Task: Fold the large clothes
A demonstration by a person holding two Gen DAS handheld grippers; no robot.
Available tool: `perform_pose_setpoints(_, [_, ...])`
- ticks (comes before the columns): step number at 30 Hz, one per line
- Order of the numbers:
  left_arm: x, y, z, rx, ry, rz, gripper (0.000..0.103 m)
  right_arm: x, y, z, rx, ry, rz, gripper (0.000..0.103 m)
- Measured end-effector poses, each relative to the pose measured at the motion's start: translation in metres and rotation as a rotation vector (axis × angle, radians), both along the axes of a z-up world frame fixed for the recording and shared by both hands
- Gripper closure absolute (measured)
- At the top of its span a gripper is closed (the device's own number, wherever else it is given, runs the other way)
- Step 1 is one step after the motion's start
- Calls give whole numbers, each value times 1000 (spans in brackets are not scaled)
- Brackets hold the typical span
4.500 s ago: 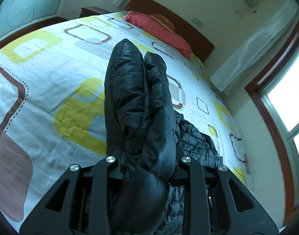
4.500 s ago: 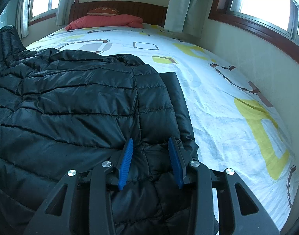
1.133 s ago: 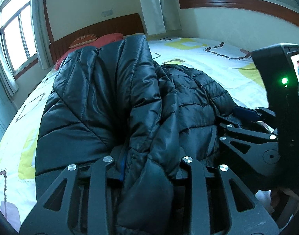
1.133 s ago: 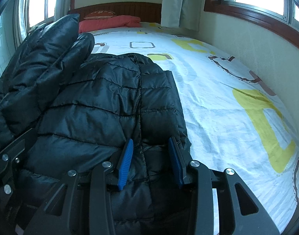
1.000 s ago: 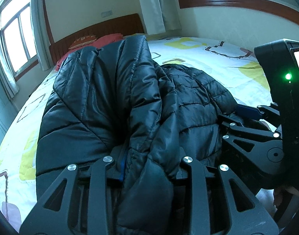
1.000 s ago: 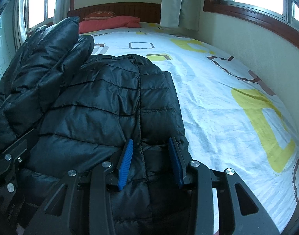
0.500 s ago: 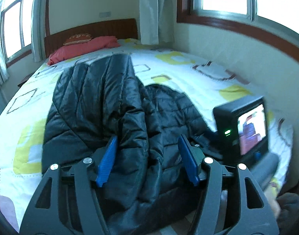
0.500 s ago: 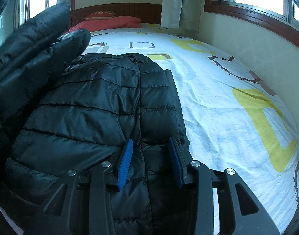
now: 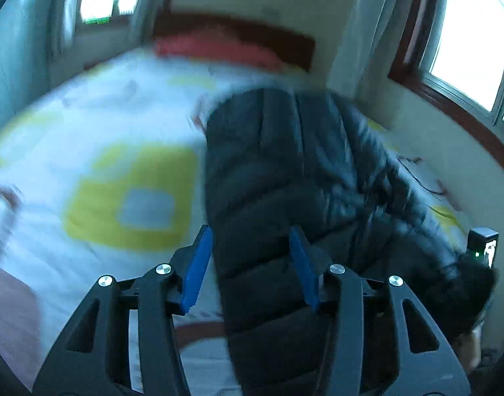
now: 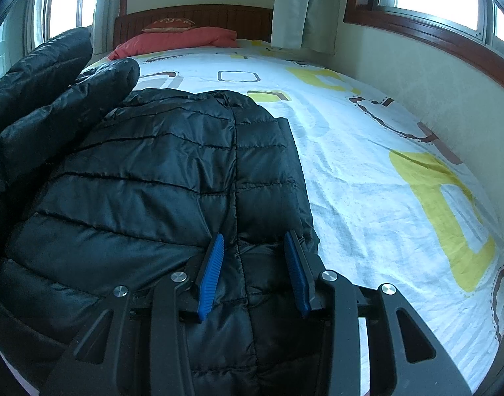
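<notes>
The left gripper (image 9: 250,265) hangs with blue pads spread, its jaws just closing partway, gripping nothing. The right gripper (image 10: 255,272) pinches the black puffer jacket (image 10: 159,178), which lies on the patterned bedsheet (image 10: 367,171). Beyond: a red pillow (image 10: 185,41), wooden headboard (image 10: 192,16), 2 windows.

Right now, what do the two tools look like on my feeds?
Both match: the left tool and right tool have black angular frames with triangular cutouts, silver round screw heads, and ribbed blue pads on the fingertips. No cables or sleeves show.
</notes>
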State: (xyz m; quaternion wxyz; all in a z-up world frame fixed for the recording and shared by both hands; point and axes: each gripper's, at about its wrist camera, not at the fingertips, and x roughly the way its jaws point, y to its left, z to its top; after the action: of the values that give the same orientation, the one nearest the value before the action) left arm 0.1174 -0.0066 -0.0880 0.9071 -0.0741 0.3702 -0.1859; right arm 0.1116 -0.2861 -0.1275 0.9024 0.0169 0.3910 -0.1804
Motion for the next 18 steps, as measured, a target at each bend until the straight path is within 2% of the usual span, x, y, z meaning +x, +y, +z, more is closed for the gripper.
perform_pose_setpoints(3, [3,-17,-10,-35,16,-45,58,0,0,0,-8,4,-2,64])
perform_pose_setpoints(8, [1,-58,-18,10,-9,-120,58,-1,2,2,-16,10,-6,64])
perform_pose_setpoints(13, [0,-69,-19,36,-9,-142,58,0,2,4,-14,19,-5,64])
perform_pose_setpoints(18, [-1,-72,-20,69,-18,-165,58,-5,-8,17,69,20,-17,64])
